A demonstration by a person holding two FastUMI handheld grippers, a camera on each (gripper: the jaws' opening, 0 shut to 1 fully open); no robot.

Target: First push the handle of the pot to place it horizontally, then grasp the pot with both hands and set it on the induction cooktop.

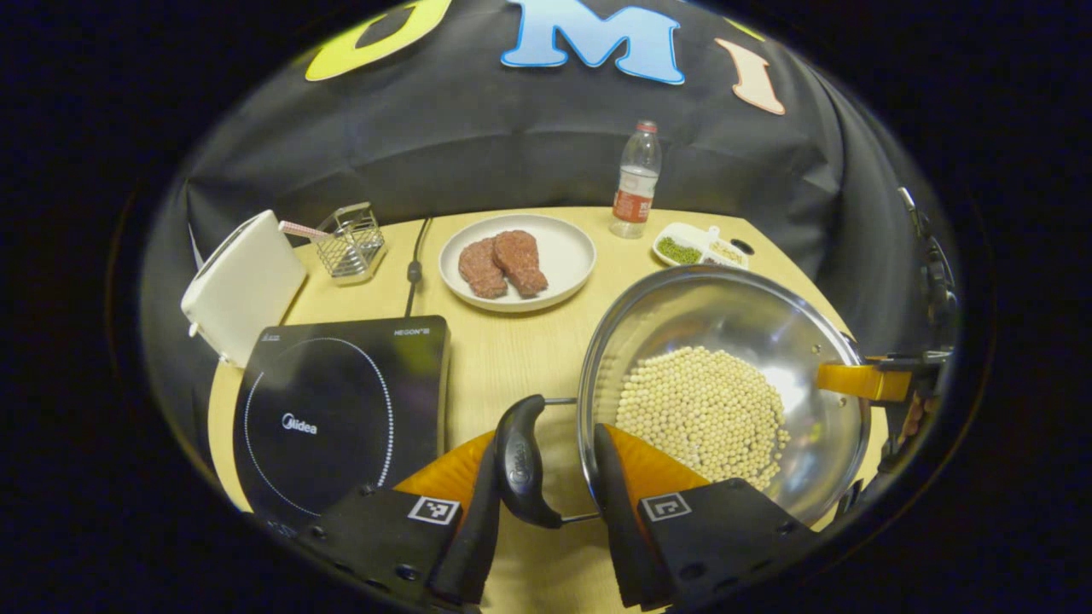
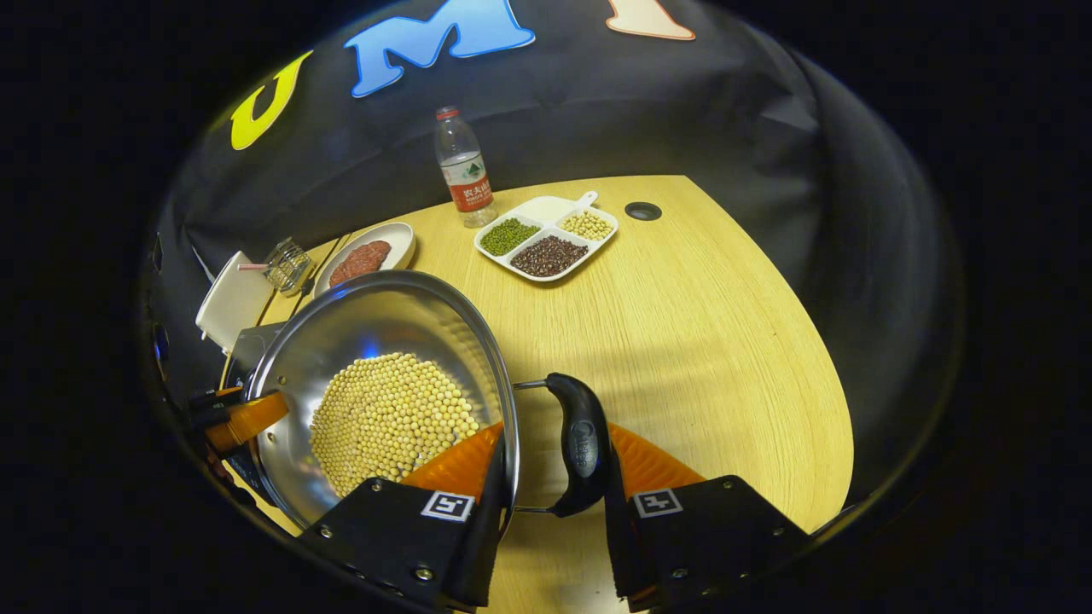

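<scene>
A steel pot (image 1: pixel 725 315) holding pale soybeans (image 1: pixel 704 409) sits right of the black induction cooktop (image 1: pixel 341 409). My left gripper (image 1: pixel 546 439) is shut across the pot's black left handle (image 1: pixel 520 460) and the rim, with one finger outside the handle and the other inside the pot wall. In the right gripper view, my right gripper (image 2: pixel 554 448) clamps the opposite black handle (image 2: pixel 582 443) and the pot (image 2: pixel 375 315) rim the same way. Each gripper also appears at the pot's far rim in the other's view. I cannot tell whether the pot is touching the table.
On the wooden table (image 2: pixel 699 324) behind the pot are a plate with two meat patties (image 1: pixel 516 260), a water bottle (image 1: pixel 636 179) and a divided dish of beans (image 2: pixel 546 234). A white box (image 1: pixel 243 286), a wire basket (image 1: pixel 351 241) and the cooktop's cable (image 1: pixel 415 264) are at the back left.
</scene>
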